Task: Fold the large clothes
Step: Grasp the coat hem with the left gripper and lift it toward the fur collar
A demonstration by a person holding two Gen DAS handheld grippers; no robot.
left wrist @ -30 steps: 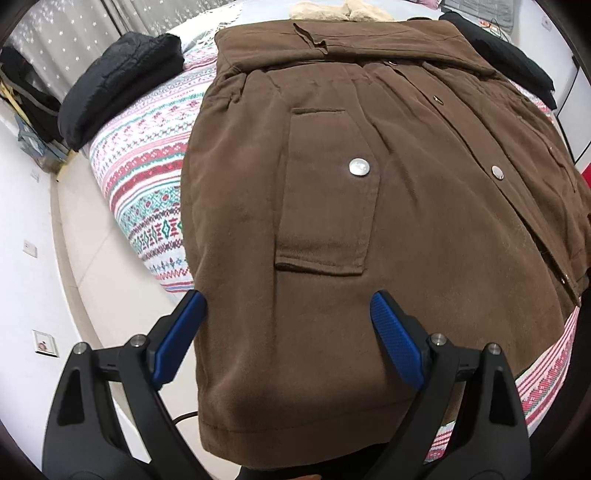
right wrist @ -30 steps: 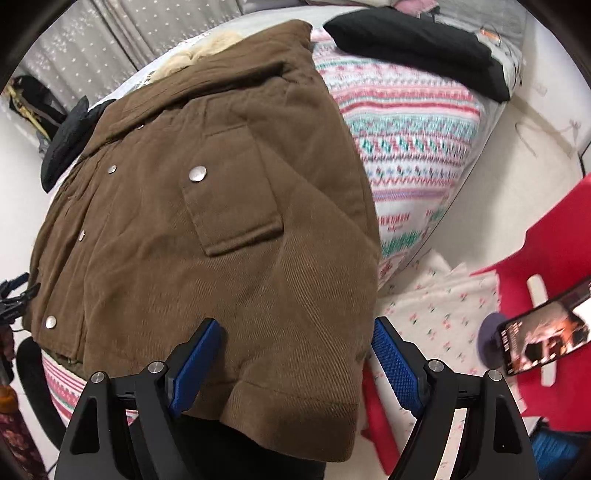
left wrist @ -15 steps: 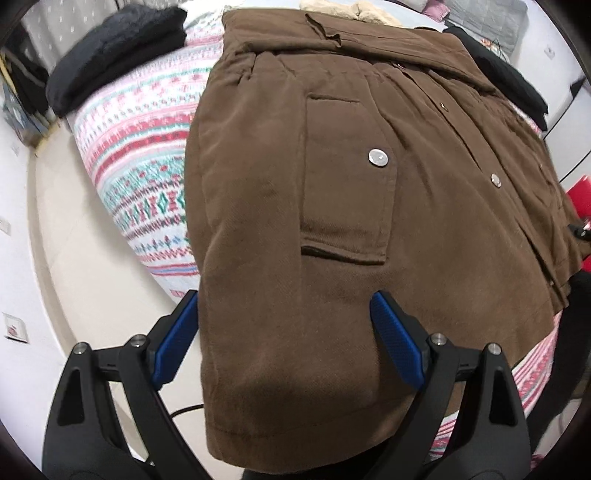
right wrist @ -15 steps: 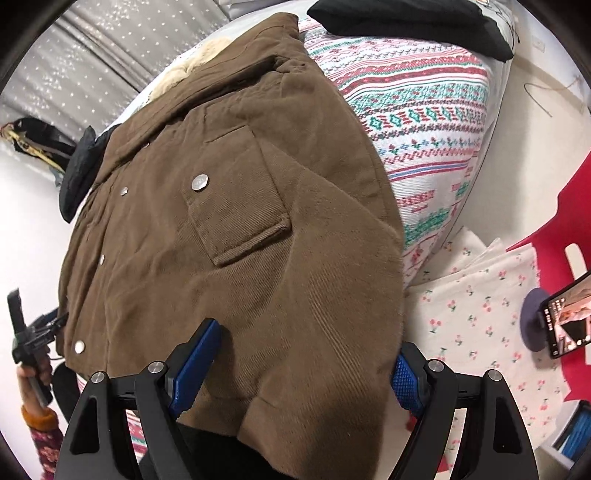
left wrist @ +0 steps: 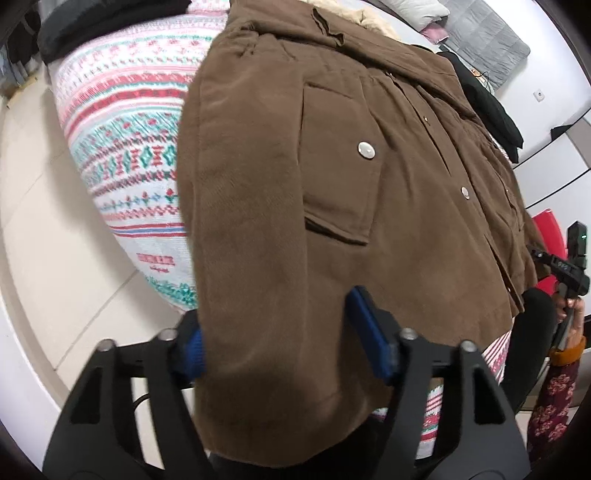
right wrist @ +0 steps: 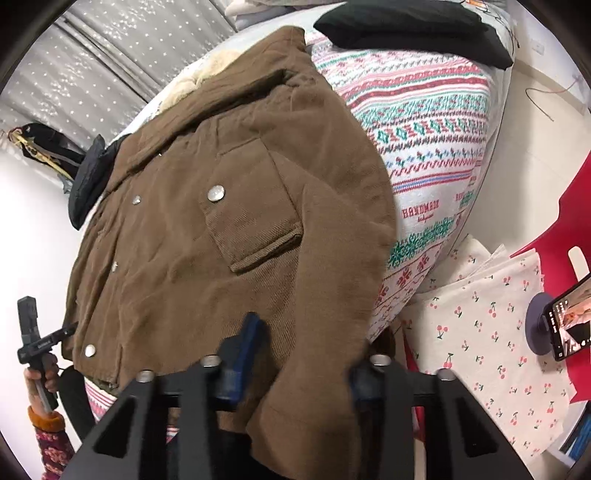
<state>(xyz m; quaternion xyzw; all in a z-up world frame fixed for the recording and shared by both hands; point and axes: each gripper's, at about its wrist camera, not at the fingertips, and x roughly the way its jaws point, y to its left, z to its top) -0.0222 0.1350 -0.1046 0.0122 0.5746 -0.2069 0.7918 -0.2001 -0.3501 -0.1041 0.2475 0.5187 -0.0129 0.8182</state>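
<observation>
A large brown corduroy jacket lies front up on a patterned bed, its hem hanging over the near edge. It has flap pockets with metal snaps and a cream fleece collar at the far end. My left gripper straddles the jacket's lower left hem, its blue pads partly closed around a thick fold of the fabric. In the right wrist view the jacket fills the middle. My right gripper straddles the lower right hem corner, its jaws narrowed around the bunched cloth.
The bed cover has pink and green knit-style bands. Black folded garments lie at the bed's far left and far right. A cherry-print cloth, a phone on a stand and a red chair stand at the right.
Both grippers have moved forward onto the jacket's hem, and their jaws have narrowed from wide open around the fabric. The hem corners now bunch between the pads.
</observation>
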